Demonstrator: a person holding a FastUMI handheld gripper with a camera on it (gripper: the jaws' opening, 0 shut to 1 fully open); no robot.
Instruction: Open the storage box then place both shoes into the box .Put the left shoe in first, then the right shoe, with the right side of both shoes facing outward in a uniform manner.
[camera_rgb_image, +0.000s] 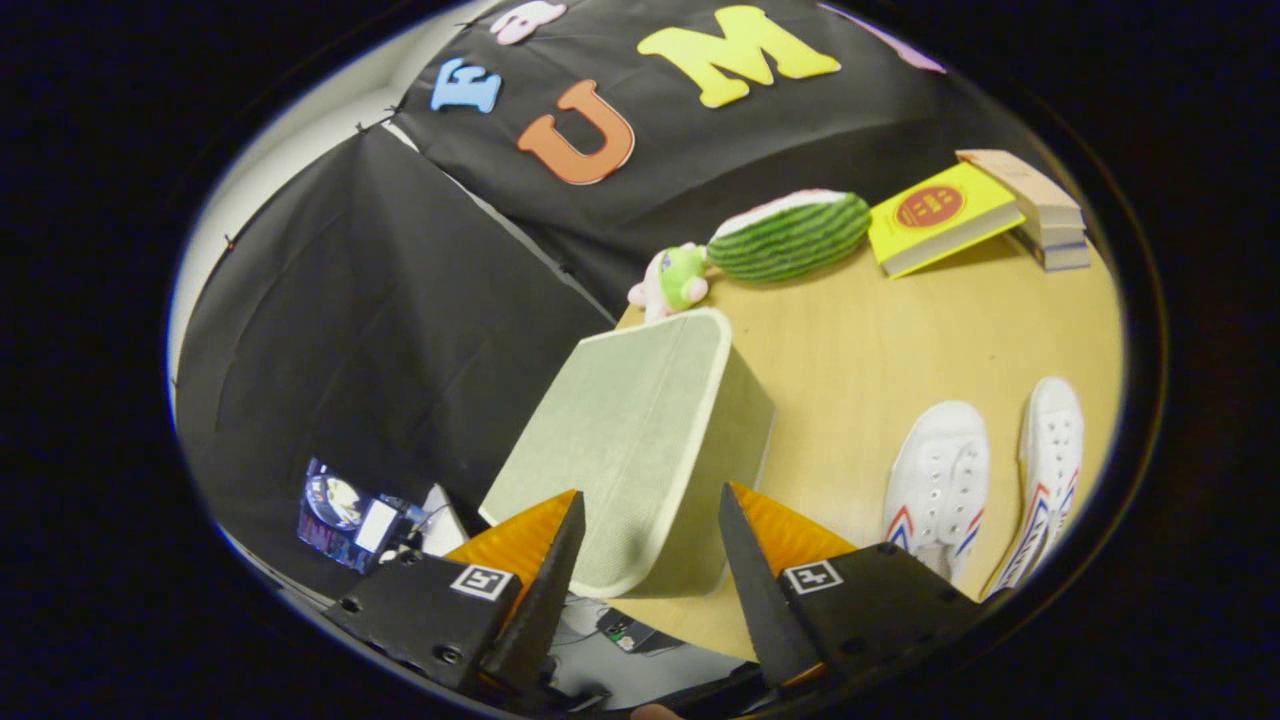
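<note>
Gripper view: tongs spread open, gripping nothing. Storage box directly ahead, lid closed, its near lower edge between the fingertips, at the surface edge beside the booth wall. Two white shoes well right of the box, toes pointing away from the tongs. Open room between box and shoes; lid to be lifted first.

One storage box, two shoes, two plush toys, three books.
</note>
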